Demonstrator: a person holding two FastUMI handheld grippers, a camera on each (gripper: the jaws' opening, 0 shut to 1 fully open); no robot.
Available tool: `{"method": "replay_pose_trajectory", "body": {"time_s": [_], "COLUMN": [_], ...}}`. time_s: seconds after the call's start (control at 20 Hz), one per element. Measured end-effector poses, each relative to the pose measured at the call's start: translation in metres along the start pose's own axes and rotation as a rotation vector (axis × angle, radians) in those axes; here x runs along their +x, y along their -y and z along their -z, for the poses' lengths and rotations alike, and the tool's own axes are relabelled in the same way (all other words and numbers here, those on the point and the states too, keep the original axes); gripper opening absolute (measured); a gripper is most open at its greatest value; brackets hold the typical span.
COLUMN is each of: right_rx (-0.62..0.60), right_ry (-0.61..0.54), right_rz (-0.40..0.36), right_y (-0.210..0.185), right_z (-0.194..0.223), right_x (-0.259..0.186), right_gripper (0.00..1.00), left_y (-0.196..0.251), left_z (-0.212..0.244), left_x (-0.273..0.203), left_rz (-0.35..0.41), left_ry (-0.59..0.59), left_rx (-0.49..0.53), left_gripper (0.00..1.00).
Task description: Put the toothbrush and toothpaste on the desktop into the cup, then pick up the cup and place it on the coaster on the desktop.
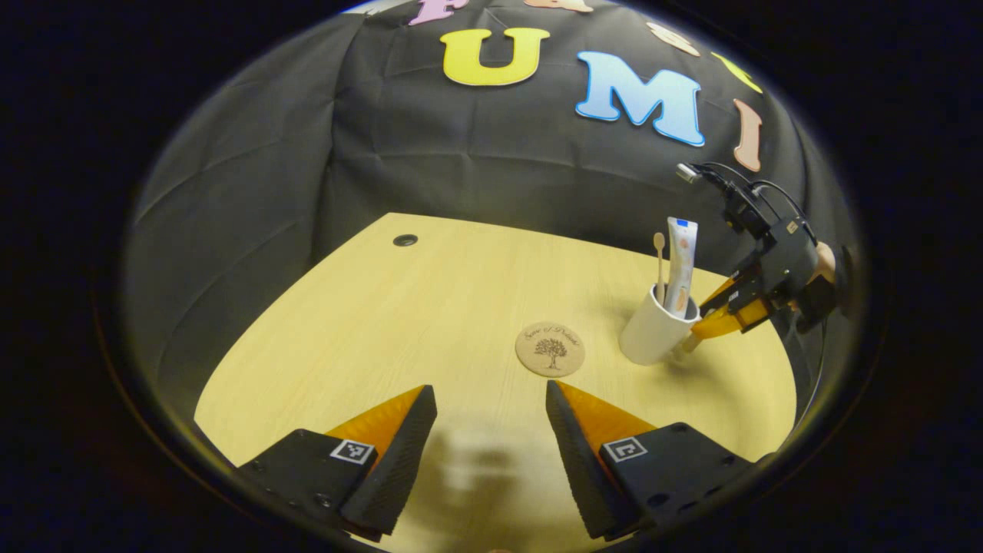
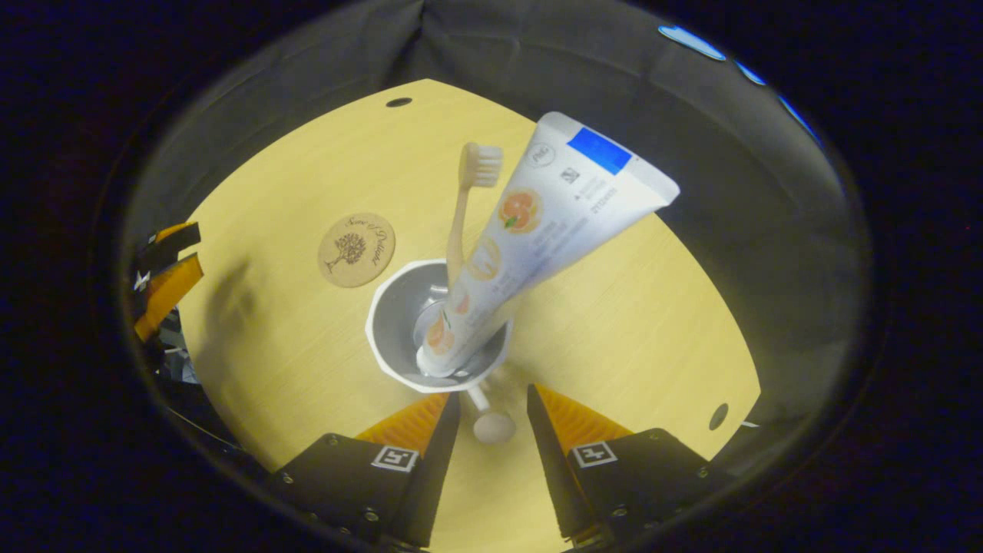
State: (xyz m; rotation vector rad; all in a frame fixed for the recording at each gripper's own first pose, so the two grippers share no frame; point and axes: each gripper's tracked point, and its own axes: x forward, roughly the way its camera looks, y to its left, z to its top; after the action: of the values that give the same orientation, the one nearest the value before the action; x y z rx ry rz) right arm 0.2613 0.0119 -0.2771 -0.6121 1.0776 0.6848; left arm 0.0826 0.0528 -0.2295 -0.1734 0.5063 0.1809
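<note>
A white cup stands upright on the wooden desktop, holding a beige toothbrush and a white toothpaste tube. A round cork coaster lies just left of it, apart from the cup. My right gripper reaches in at the cup's right side. In the right gripper view I look down into the cup, with the tube and brush leaning in it. The cup's handle lies between the spread fingers of my right gripper, untouched. My left gripper hovers open over the near desktop.
Black cloth walls close in the desk at the back and sides. A cable hole sits at the far left of the desktop, another hole near an edge. The coaster and my left gripper show left of the cup.
</note>
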Motion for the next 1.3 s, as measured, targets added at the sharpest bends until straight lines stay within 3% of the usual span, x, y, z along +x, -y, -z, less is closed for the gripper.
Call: {"method": "replay_pose_trajectory", "body": {"time_s": [0.05,0.25,0.3,0.35,0.5,0.75,1.0,1.3], "right_rx": [0.000,0.004,0.004,0.012,0.031,0.027,0.060,0.044], "right_ry": [-0.009,-0.017,-0.018,-0.001,-0.004,0.031,0.032,0.029], "right_rz": [-0.008,-0.035,-0.036,-0.043,-0.057,-0.044,-0.047,-0.039], "right_y": [-0.001,-0.004,-0.004,-0.001,-0.003,-0.004,-0.006,-0.006], "right_z": [0.000,0.002,0.003,-0.005,0.002,0.001,0.000,-0.003], "right_x": [0.000,0.012,0.016,0.004,0.010,0.010,0.012,0.008], "right_gripper": [0.58,0.36,0.36,0.24,0.24,0.08,0.08,0.08], "left_y": [-0.002,-0.010,-0.010,-0.010,-0.009,-0.007,-0.008,-0.003], "left_z": [0.001,0.001,0.002,0.002,0.000,0.000,0.000,0.002], "left_x": [0.001,0.003,0.004,0.004,0.009,0.015,0.020,0.024], "left_rz": [-0.006,-0.027,-0.029,-0.032,-0.032,-0.033,-0.038,-0.031], "left_ry": [-0.002,-0.004,-0.003,-0.004,-0.003,-0.003,-0.005,-0.009], "left_rx": [-0.002,-0.010,-0.009,-0.007,-0.009,-0.006,0.002,-0.004], "left_gripper": [0.90,0.93,0.92,0.92,0.92,0.94,0.90,0.92]}}
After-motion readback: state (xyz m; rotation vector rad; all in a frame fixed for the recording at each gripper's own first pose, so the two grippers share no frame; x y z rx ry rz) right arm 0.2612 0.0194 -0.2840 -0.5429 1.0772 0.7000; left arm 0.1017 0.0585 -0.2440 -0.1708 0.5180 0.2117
